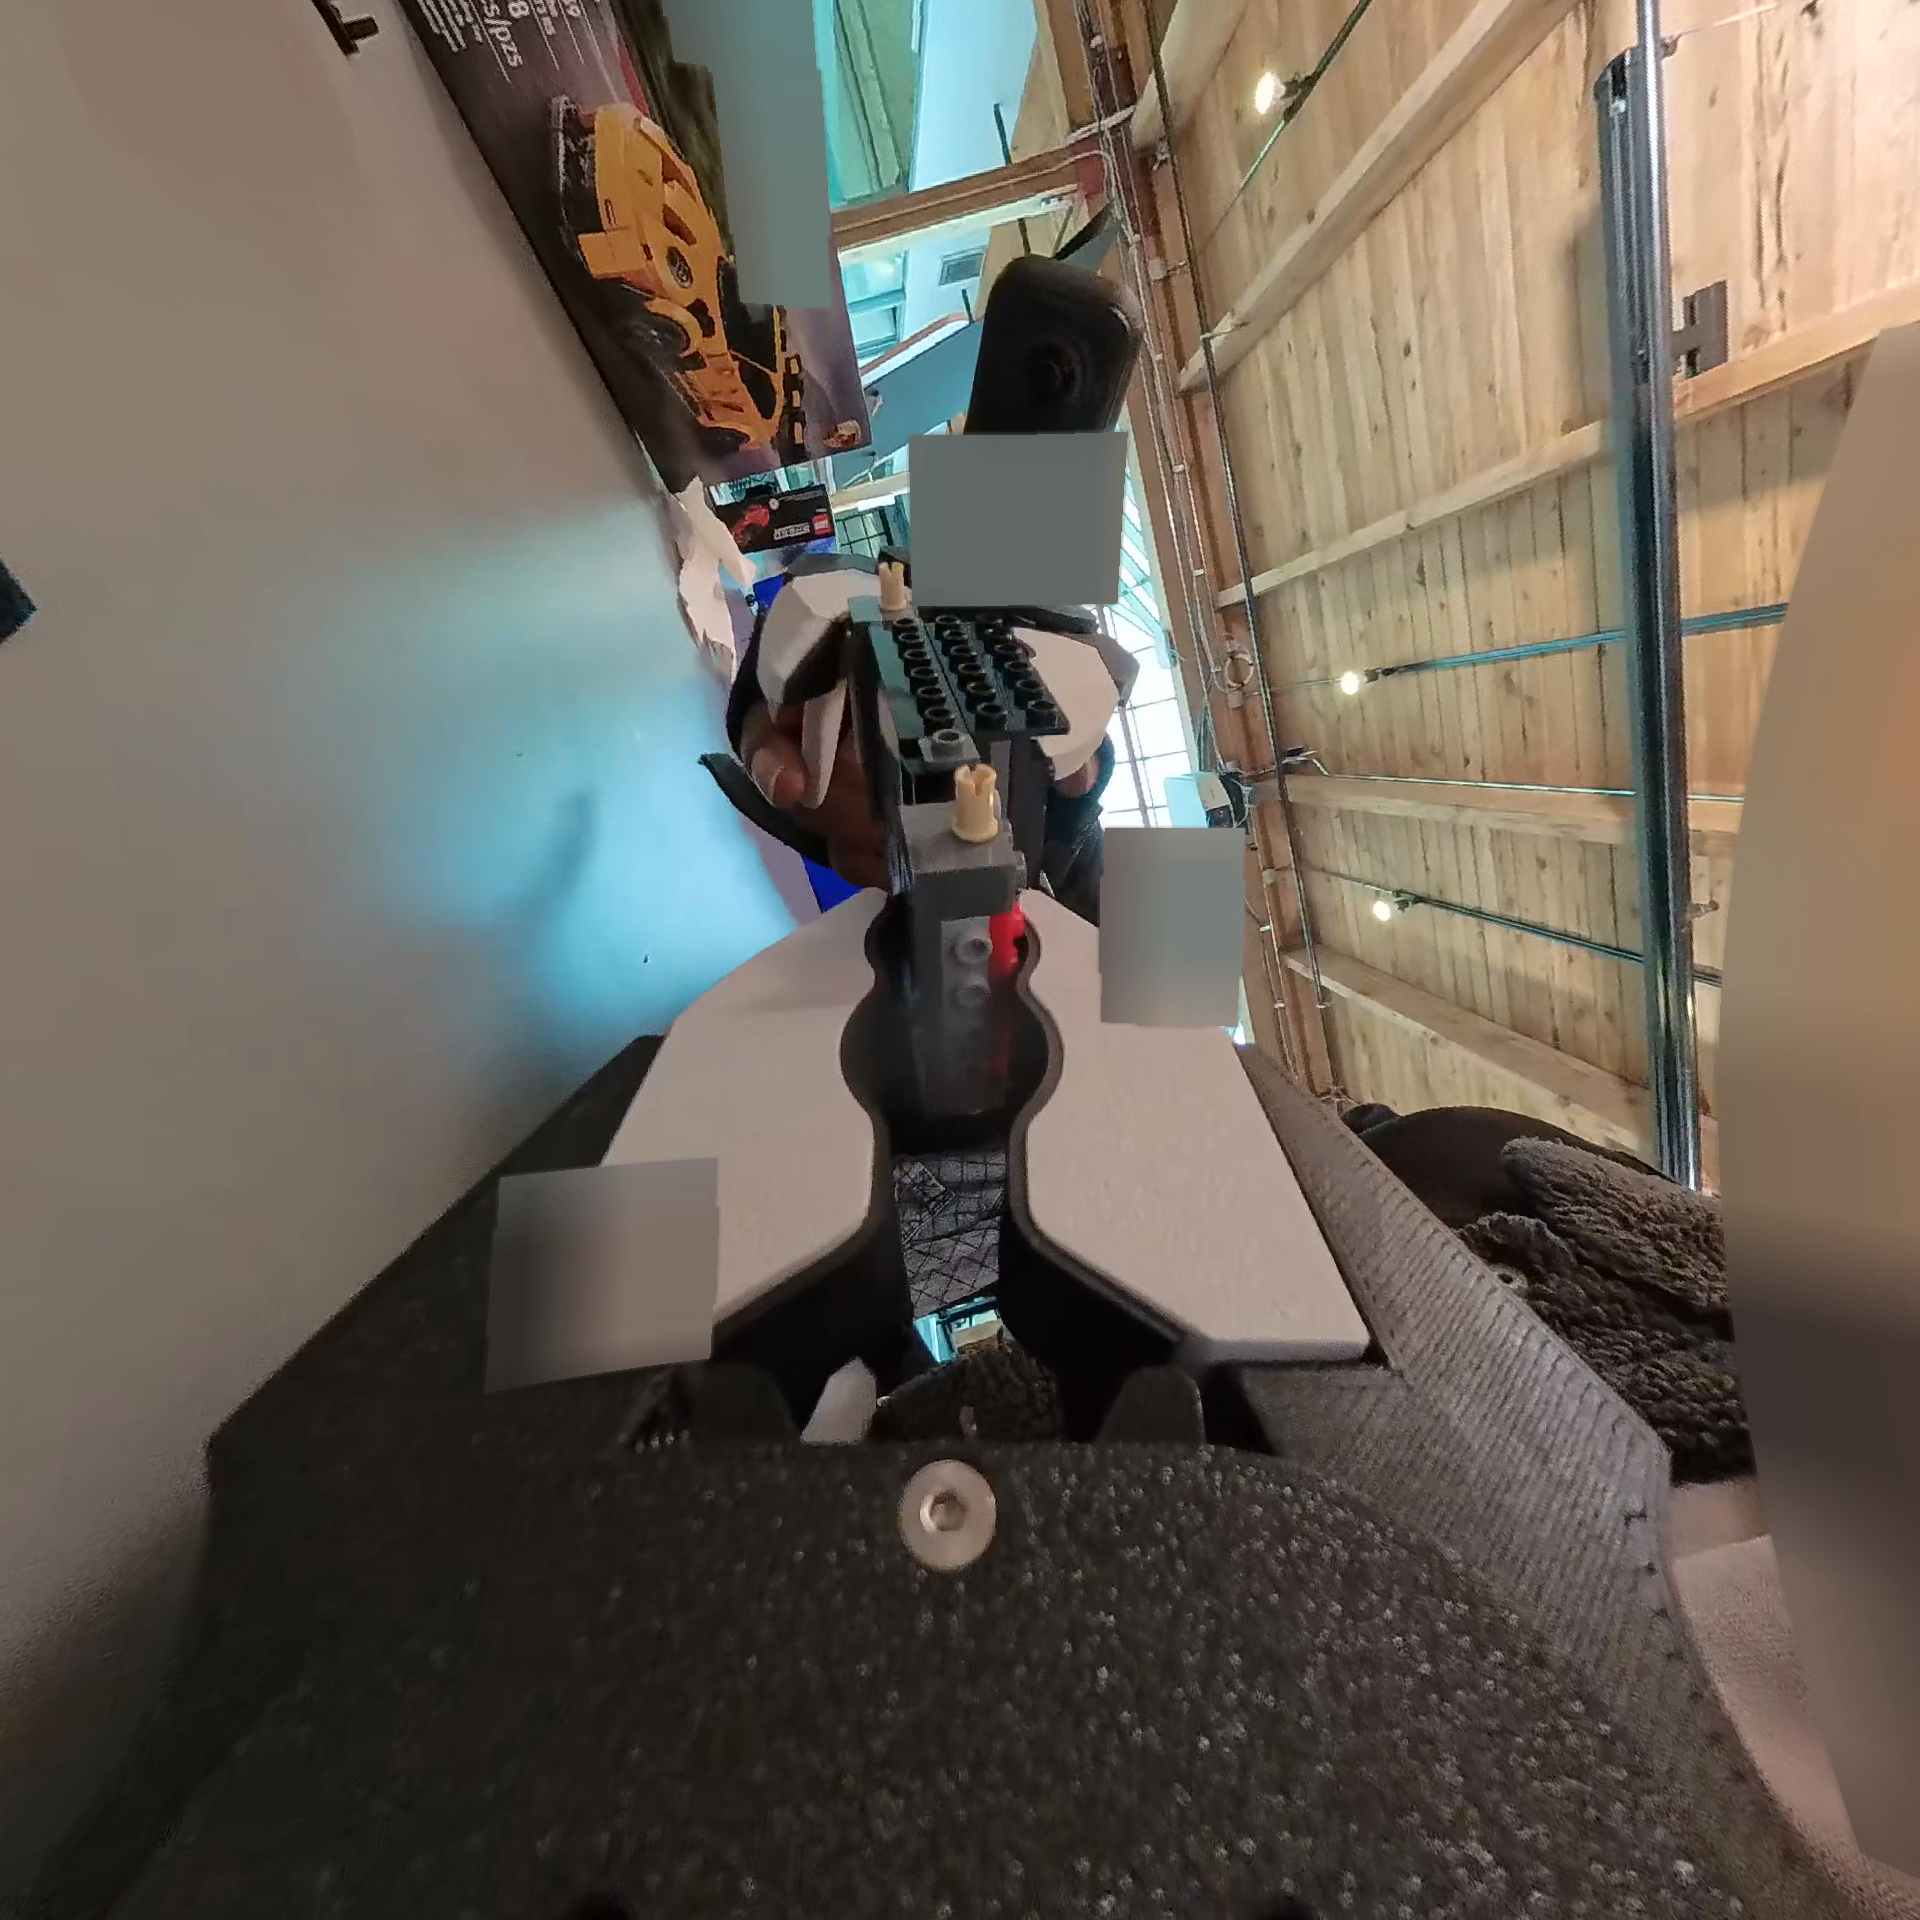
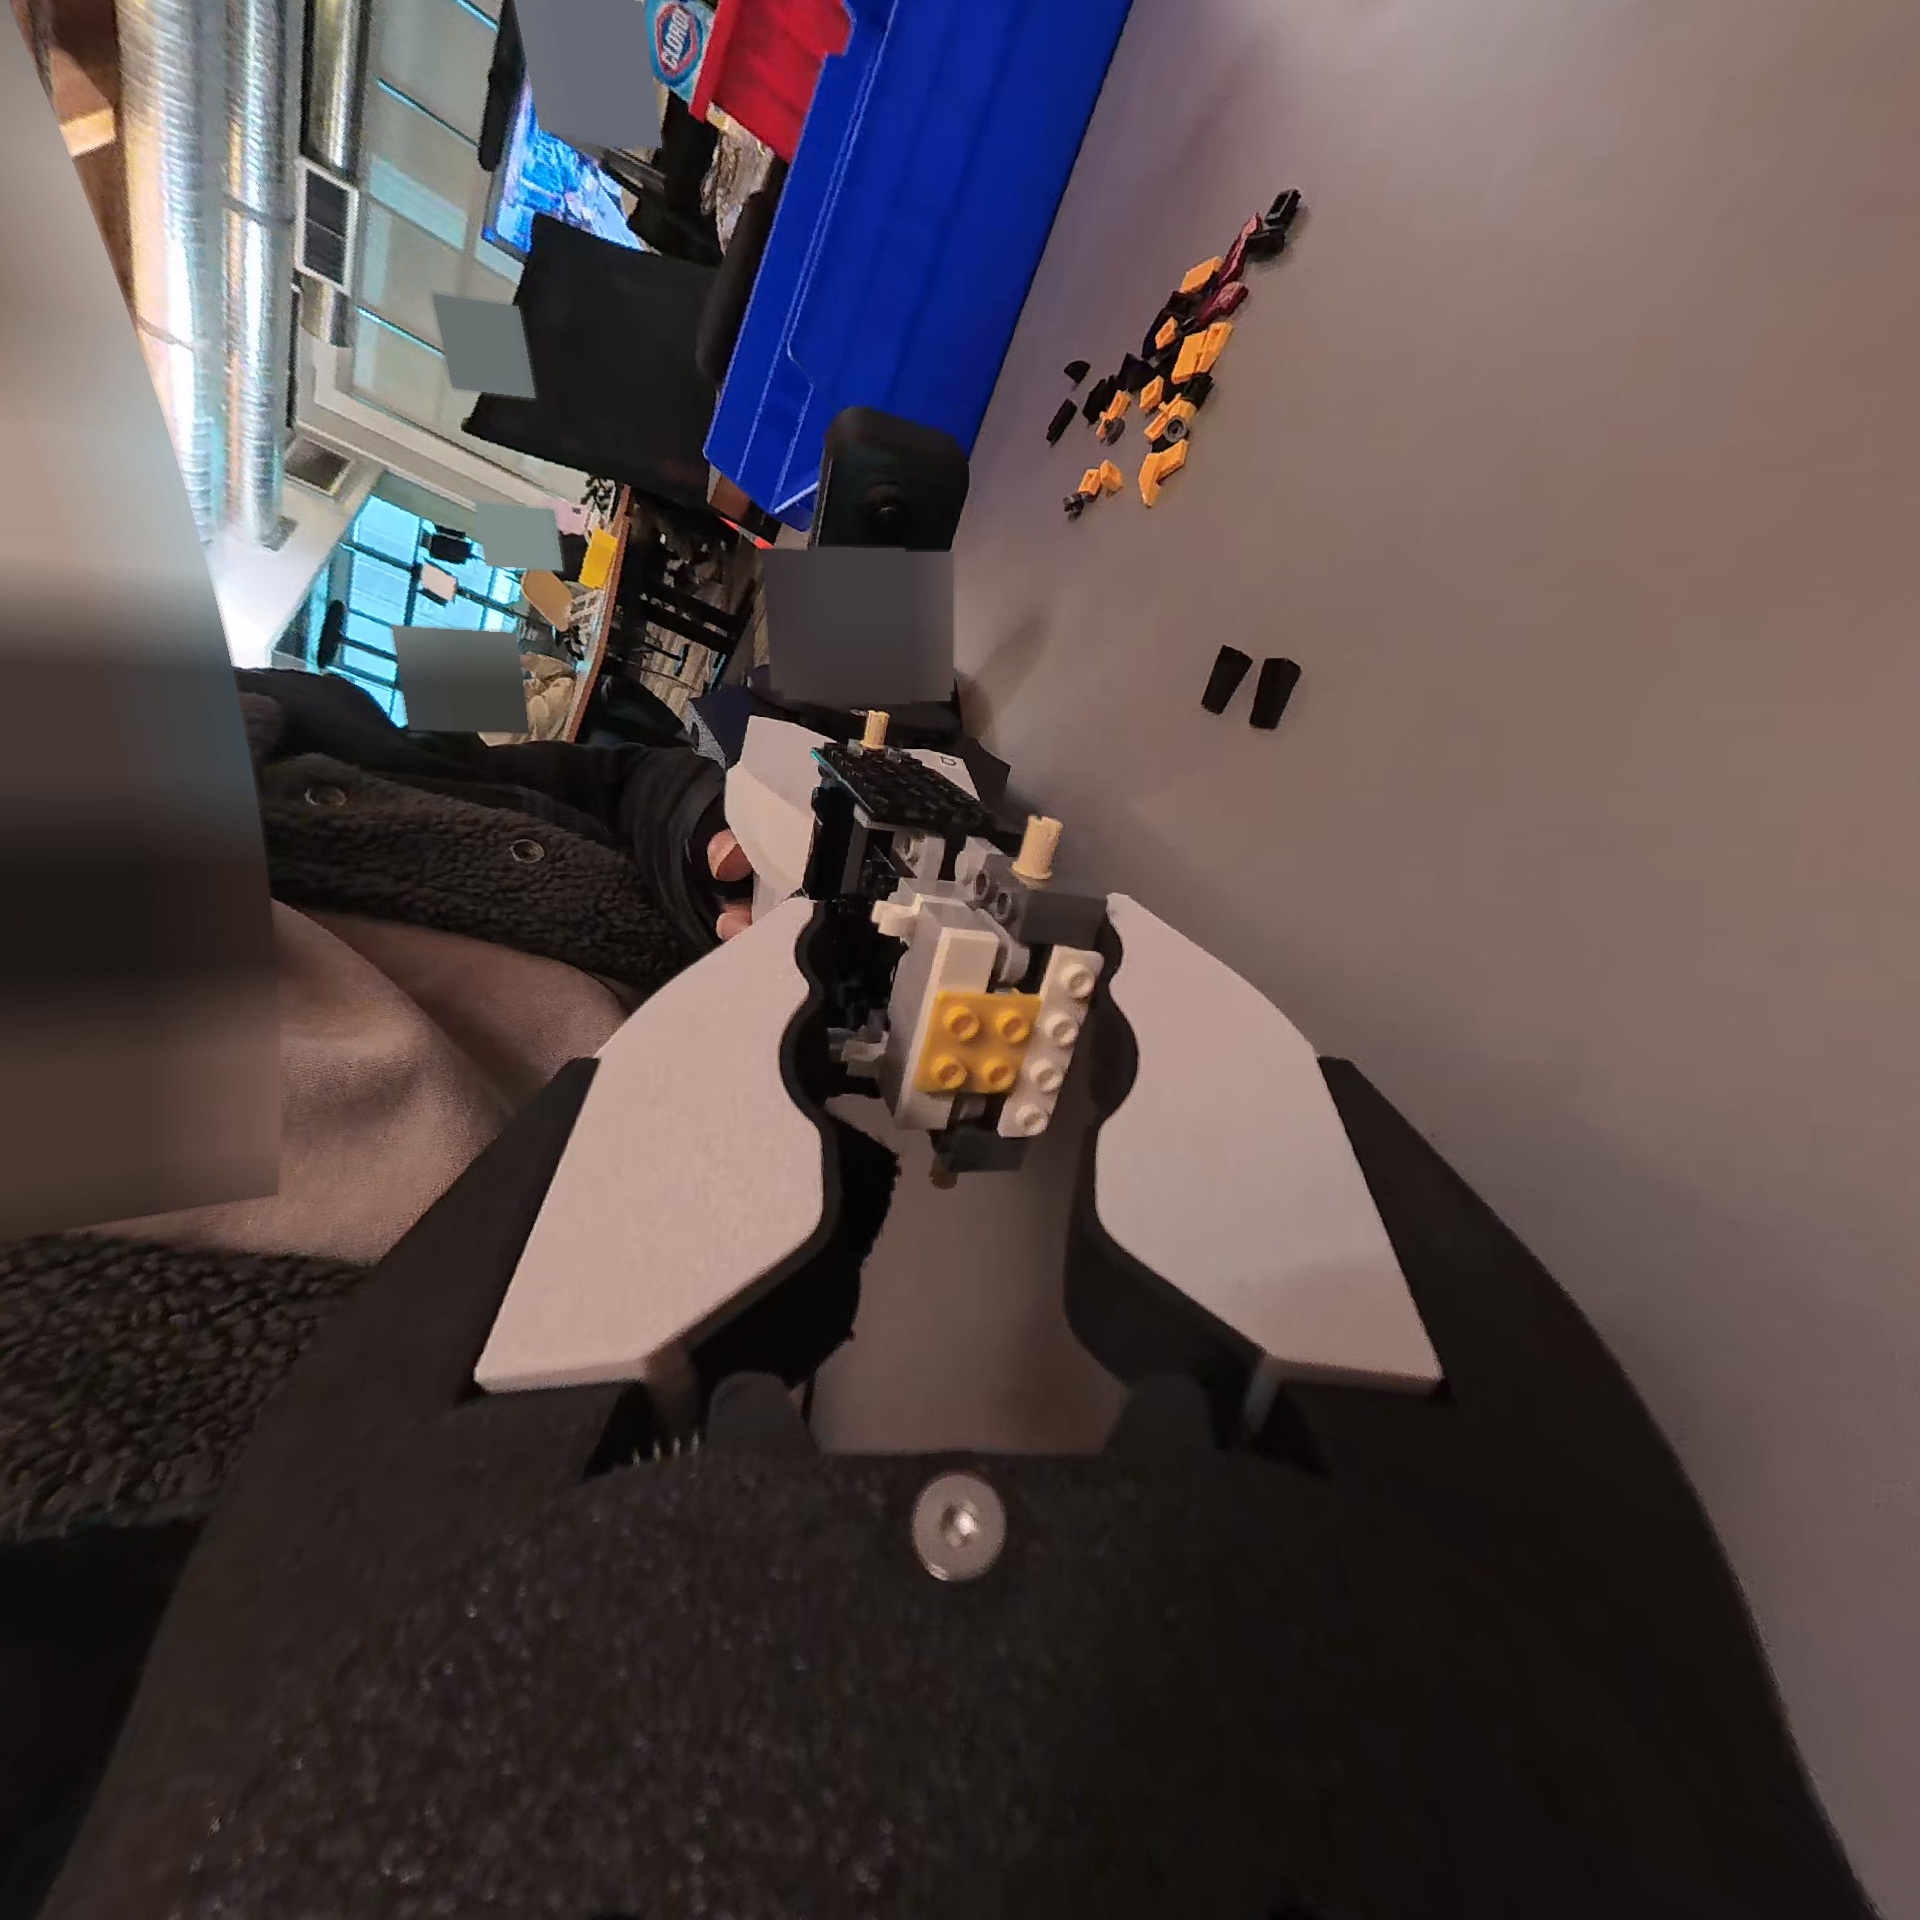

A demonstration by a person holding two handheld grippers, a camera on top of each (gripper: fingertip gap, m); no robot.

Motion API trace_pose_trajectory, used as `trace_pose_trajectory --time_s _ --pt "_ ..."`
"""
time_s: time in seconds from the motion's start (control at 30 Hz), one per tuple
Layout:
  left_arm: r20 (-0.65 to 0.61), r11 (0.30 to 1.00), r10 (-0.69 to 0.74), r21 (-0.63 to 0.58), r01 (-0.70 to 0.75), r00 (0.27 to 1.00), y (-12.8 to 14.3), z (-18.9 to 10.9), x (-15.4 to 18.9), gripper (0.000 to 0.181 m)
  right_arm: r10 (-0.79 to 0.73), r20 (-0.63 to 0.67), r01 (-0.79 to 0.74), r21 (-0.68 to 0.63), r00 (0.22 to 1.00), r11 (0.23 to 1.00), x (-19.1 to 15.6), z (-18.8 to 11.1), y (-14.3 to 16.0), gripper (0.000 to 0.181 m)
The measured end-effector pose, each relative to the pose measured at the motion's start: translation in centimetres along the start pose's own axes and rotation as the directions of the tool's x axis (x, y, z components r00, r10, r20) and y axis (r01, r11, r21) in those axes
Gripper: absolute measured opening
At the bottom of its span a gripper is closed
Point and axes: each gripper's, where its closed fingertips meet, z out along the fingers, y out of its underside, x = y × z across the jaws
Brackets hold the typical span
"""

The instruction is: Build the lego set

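Now I hold both grippers rolled sideways, left gripper (image 1: 951,935) and right gripper (image 2: 956,935) each clamping the lego build (image 2: 966,1039) from opposite ends.

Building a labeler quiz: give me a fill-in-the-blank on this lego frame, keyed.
1. Both tools grip the same lego assembly, held off the ____.
2. The square four-stud plate near the right tool is ____.
3. Two ____ pins stick out of the assembly held by the left tool.
4. Loose orange and black pieces lie beside a ____ bin.

Missing: table; yellow; tan; blue
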Motion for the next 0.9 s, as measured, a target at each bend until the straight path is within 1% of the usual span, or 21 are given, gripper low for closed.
trace_pose_trajectory --time_s 0.6,0.9 --pt "-0.039 0.983 0.169 -0.065 -0.171 0.985 0.9 0.1 1.7 0.018 -0.169 -0.001 0.169 0.054 0.986 0.984 -2.0 -0.4 0.0 0.043" --pt "-0.060 0.972 0.213 -0.086 -0.217 0.975 1.3 0.2 2.1 0.018 -0.202 0.013 0.200 0.085 0.979 0.976 -2.6 -0.6 0.1 0.040"
